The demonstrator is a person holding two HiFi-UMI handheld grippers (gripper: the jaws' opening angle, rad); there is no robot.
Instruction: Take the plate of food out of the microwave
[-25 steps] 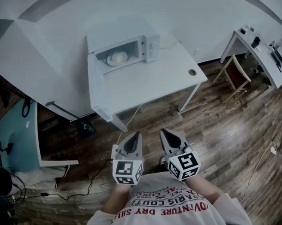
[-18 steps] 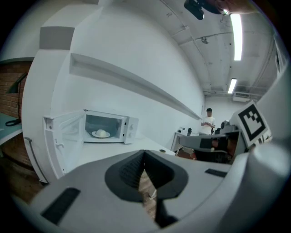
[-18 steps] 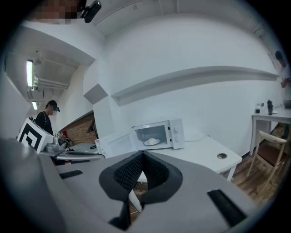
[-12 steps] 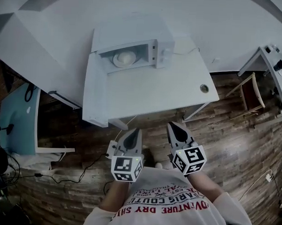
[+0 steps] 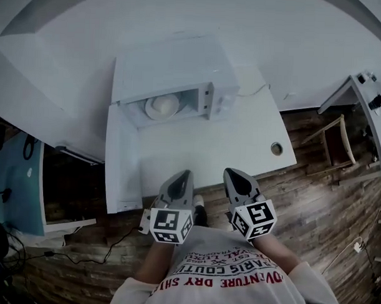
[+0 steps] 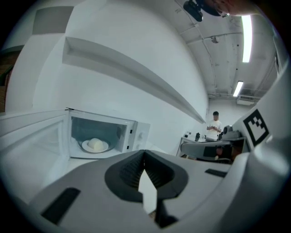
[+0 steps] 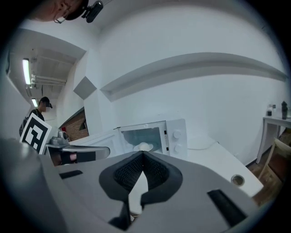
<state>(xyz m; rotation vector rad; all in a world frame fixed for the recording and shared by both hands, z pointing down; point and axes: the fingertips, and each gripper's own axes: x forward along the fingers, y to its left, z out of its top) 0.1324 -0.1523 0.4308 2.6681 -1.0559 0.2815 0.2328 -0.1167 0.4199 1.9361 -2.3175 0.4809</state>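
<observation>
**A:** While the left gripper [image 5: 183,177] and right gripper [image 5: 232,176] hang near the front edge of the tabletop [image 5: 244,141], where's the plate [image 5: 162,108]?

**B:** Inside the microwave [image 5: 175,67], at the back of the tabletop. Pale mound of food [image 6: 95,144] on it. Door [image 5: 121,161] is swung wide open to the left. Plate is well apart from both grippers.

**A:** Jaw state?

**B:** Left: jaws closed tip to tip, nothing between them. Right: same, empty.

**A:** So we're at the reach. How to do it right?

**B:** My read: open the jaws before entering the cavity, not inside it. Go in low and level, and take the plate's near rim, one jaw above and one below. Stay off the door on the left and the control panel on the right. Two grips on the rim look steadier than one. Keep the plate flat on the way out, since that mound could slide.
</observation>
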